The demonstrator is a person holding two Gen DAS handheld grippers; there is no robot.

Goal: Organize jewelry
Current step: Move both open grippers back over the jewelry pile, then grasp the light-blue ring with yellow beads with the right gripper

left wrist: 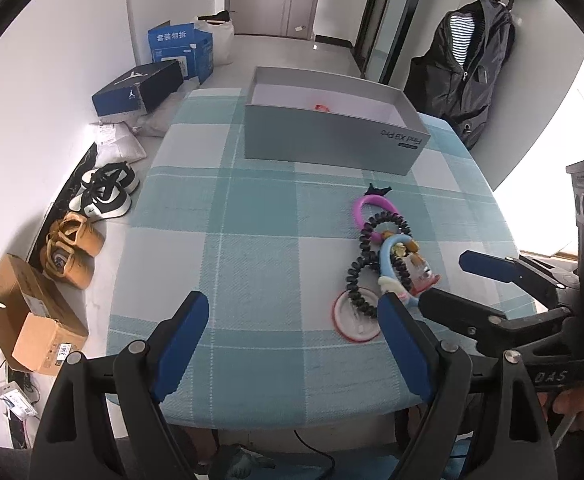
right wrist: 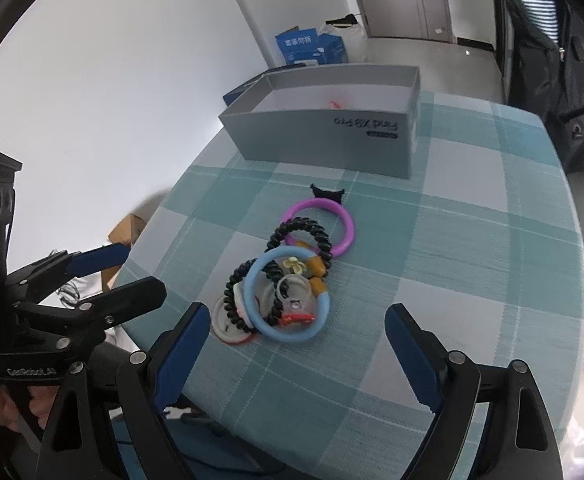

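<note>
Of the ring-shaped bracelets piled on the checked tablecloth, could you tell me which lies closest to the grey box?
The purple plastic ring; the light blue ring and black coiled bands lie farther from the grey cardboard box.

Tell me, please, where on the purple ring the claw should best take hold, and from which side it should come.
Grip the purple ring on its far arc, next to the black clip. It lies flat on the cloth, so come from above, one finger inside the loop and one outside. The near arc is probably harder to take: the black coil lies over it.
</note>
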